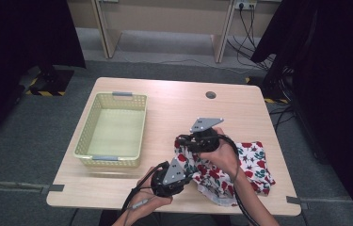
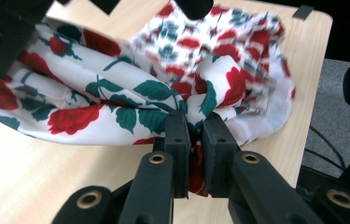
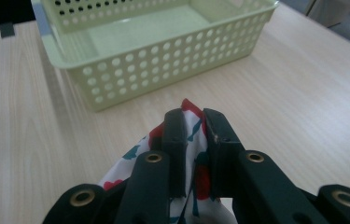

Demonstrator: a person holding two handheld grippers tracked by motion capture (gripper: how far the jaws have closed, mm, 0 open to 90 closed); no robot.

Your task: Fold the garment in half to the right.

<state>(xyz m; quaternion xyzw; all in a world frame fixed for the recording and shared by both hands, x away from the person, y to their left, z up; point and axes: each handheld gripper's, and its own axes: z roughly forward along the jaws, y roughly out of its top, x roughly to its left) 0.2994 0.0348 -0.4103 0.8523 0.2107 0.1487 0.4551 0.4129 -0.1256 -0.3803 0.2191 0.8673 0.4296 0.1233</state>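
Floral cloth (image 1: 249, 165), white w/ red roses & green leaves, sits bunched on the table (image 1: 174, 108), near-right part, well apart from the green basket (image 1: 113, 129) on the left side. Both grippers are on it right now. Left gripper (image 2: 195, 126): jaws pressed nearly together, pinching a gathered fold of the fabric at the bunch's near-left edge. Right gripper (image 3: 195, 122): jaws likewise closed on a corner of the cloth, a red-printed tip poking up between them, w/ the basket straight ahead in the right gripper view.

Step in hand, by my read: both ends gripped, cloth about to be lifted or spread, prob for folding or for a carry over to the basket. Basket is empty, so nothing's gone in yet.

Next move needs both hands working together: raise evenly, keep tension so the fabric doesn't slip out, and clear the basket's rim if it's headed there.

Writing/brands: none readable on cloth, basket or grippers.
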